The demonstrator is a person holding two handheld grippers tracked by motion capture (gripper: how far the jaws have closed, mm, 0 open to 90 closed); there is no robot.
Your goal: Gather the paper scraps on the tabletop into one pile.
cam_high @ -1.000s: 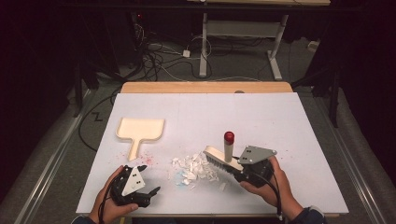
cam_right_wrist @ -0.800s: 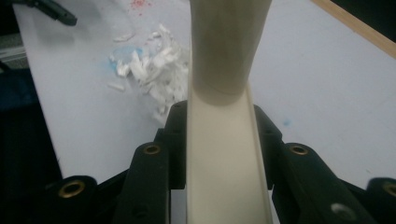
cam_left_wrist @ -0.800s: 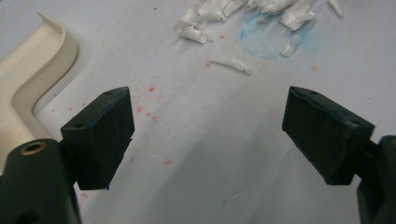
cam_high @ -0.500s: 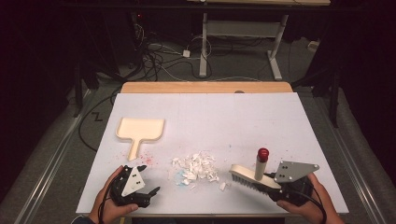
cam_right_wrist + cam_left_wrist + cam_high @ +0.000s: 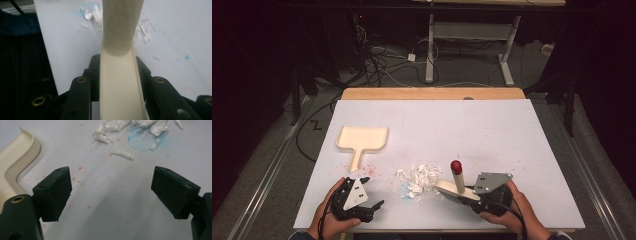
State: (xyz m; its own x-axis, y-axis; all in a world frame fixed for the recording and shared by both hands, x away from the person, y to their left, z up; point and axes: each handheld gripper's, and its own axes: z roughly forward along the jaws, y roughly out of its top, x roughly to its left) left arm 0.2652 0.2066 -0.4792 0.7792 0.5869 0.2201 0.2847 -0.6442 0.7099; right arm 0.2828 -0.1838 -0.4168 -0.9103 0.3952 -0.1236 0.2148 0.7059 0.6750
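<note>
**A:** While the right gripper point(image 5: 474, 200) is sitting near the front edge of the table point(image 5: 512, 130), its jaws are clamping the cream brush point(image 5: 455, 189) by the body, with the red-tipped handle point(image 5: 456, 166) sticking up. The brush is hanging right at the right-hand side of the pile of white paper scraps point(image 5: 418, 179).

**B:** And the other one?

**A:** The left gripper point(image 5: 362, 206) is resting at the front left with its jaws spread wide and nothing between them; bare tabletop is showing in the gap. The cream dustpan point(image 5: 361, 140) is lying just behind it, handle pointing toward the person, well apart from the scraps.

**B:** Much room to move?

**A:** Plenty. The whole back half and right side of the white surface are lying open. Both hands are crowding the near edge, though.

**B:** Anything hard to see?

**A:** In the right gripper view the brush point(image 5: 121, 75) is blocking the middle, so the scraps point(image 5: 92, 15) are peeking out beside it, blurry. I can't tell whether the bristles are touching the table. In the left gripper view the dustpan point(image 5: 17, 162) is getting cut off at the left edge.
</note>
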